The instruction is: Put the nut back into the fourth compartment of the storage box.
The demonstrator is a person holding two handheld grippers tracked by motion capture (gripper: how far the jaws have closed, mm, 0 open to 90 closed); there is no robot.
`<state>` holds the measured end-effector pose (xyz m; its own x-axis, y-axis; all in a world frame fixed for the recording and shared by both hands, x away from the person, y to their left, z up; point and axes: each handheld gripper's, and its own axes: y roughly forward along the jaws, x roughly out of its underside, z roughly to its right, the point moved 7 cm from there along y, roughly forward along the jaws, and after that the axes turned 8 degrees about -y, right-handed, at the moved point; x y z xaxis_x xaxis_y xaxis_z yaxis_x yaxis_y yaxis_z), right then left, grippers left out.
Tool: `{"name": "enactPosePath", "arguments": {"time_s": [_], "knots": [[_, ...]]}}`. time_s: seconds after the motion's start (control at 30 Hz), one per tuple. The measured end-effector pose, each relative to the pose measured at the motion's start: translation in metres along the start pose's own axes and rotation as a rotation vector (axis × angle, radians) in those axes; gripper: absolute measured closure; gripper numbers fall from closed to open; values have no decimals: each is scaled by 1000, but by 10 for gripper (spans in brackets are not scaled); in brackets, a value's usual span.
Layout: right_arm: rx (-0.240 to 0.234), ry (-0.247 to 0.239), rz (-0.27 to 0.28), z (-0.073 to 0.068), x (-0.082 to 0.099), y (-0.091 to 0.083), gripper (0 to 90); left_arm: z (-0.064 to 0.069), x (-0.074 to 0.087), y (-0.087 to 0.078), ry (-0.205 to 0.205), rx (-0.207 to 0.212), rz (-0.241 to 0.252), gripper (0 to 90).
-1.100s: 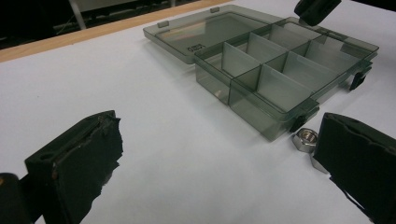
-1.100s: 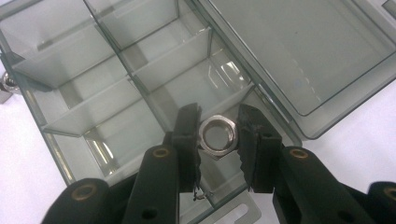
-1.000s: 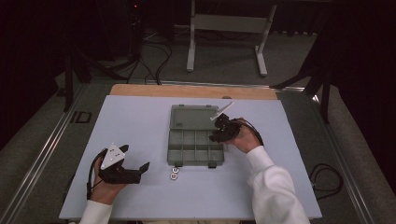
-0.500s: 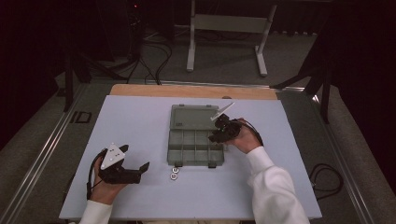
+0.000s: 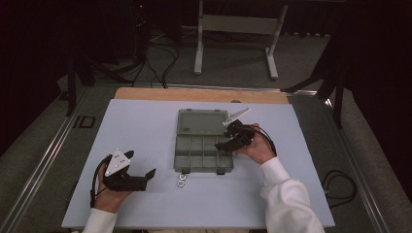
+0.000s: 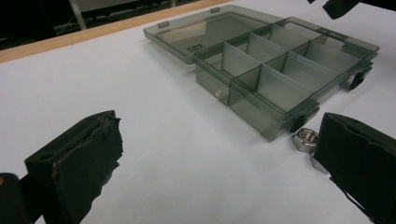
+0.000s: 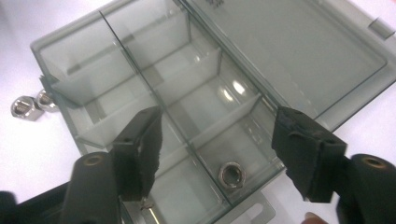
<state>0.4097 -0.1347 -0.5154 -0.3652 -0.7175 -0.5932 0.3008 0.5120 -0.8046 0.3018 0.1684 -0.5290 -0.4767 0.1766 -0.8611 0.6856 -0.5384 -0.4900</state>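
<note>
A steel nut (image 7: 230, 174) lies flat on the floor of one compartment of the smoky clear organiser box (image 5: 203, 145), the compartment at the box's right side nearest the right hand. The right tongs (image 7: 217, 140) hang just above that compartment, and their jaws have just been opening: they now stand wide apart with nothing between the pads, the nut resting free below them. The box sits in the middle of the pale worktop (image 5: 145, 126), its lid (image 5: 201, 121) folded back flat on the far side and its dividers upright.

Two more nuts (image 5: 181, 180) lie close together on the worktop just off the box's near left corner, beside one of its black latches (image 6: 299, 122); in the right gripper view they show past the box's wall.

Farther left, near the worktop's front edge, the left tongs (image 5: 148, 175) rest low in the left hand, pointing toward those loose nuts. Their jaws stand wide open and hold nothing; in the left gripper view one nut lies just beside the right-hand jaw.
</note>
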Motion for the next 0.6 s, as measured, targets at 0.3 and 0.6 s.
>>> {"name": "enactPosePath", "arguments": {"time_s": [0.3, 0.6], "knots": [[-18, -54, 19, -16, 1, -3, 291, 0, 0, 0, 0, 0, 0, 14], [-55, -104, 41, -37, -3, -3, 294, 0, 0, 0, -1, 1, 0, 14]]}}
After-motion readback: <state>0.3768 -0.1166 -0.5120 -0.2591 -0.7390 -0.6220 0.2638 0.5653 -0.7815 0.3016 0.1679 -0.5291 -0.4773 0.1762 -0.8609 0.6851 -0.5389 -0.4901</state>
